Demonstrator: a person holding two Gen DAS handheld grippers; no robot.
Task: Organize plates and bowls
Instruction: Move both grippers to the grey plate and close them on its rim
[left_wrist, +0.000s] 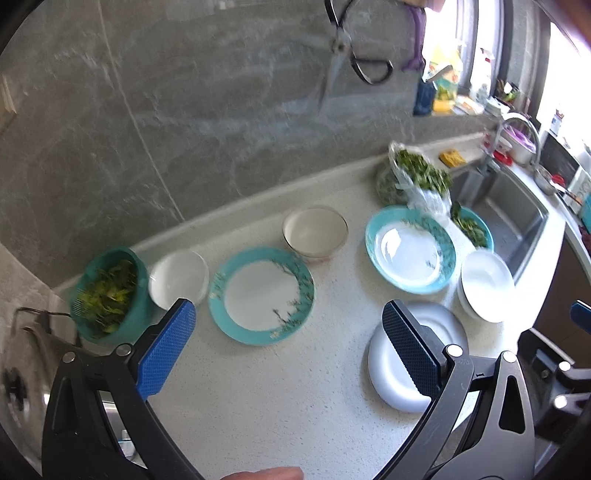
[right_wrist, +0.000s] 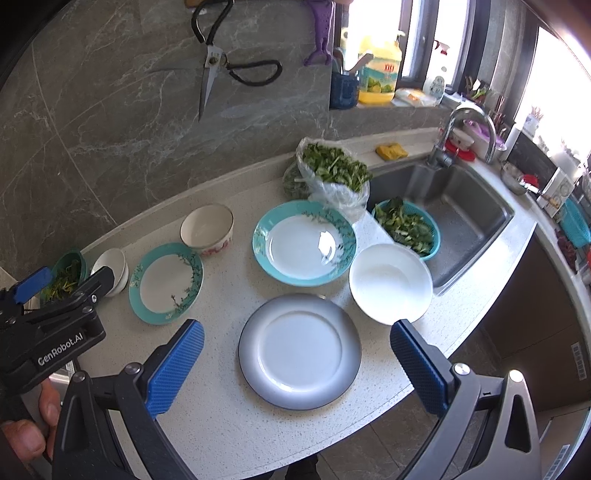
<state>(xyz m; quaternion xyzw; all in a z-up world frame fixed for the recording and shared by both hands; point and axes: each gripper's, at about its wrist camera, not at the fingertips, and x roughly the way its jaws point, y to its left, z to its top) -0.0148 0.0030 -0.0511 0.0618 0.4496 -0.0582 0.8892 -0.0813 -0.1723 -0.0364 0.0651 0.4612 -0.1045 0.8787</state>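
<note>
1. Plates and bowls lie spread over the counter (right_wrist: 229, 435); nearest its front edge is the grey-rimmed plate (right_wrist: 300, 350).
2. My right claw (right_wrist: 295, 354) and left claw (left_wrist: 289, 325) hover spread wide, pinching nothing.
3. Further back sit two teal plates (right_wrist: 165, 283) (right_wrist: 304, 243), the white bowl (right_wrist: 390, 282) by the sink (right_wrist: 476, 221), and the cream bowl (right_wrist: 207, 229) toward the back edge.

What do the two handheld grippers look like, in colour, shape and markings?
Both the left gripper and the right gripper have black angular frames with silver rivets and blue textured fingers. In the right wrist view the left gripper's body bears white "GenRobot.AI" lettering. No cables show.
</note>
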